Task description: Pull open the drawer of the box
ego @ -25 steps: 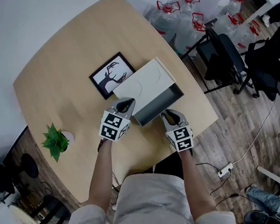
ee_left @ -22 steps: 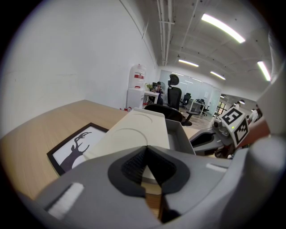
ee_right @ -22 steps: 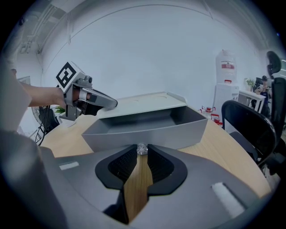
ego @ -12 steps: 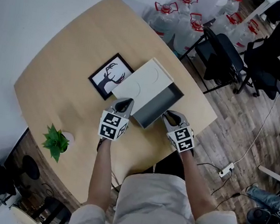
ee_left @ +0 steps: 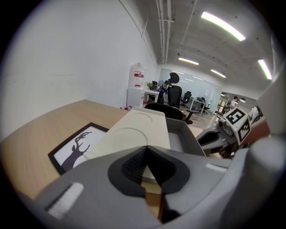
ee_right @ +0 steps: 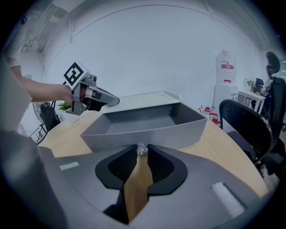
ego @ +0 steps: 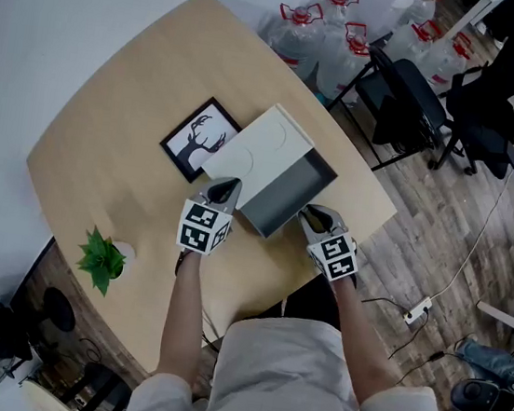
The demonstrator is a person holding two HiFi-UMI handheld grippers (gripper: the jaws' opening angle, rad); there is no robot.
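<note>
The box (ego: 257,145) is sitting in the middle of the bench (ego: 122,88), just beside a deer picture (ego: 198,138). Its grey drawer (ego: 289,193) is already sticking out a good way and is looking empty. The right gripper (ego: 312,218) is pinching the little clear knob (ee_right: 141,149) on the drawer's front, with its fingers (ee_right: 161,166) closing almost all the way on it. That is likely because the knob is the only bit to pull by. The left gripper (ego: 224,189) is pointing its tip at the box's near end, touching it or very nearly. Its fingers (ee_left: 133,164) are pressing together and holding nothing. I think it is bracing the box so the box is not sliding along with the drawer. The drawer is opening toward the right gripper and the bench's edge. Its long side is running across that pull, from the box's near end to its far end.
</note>
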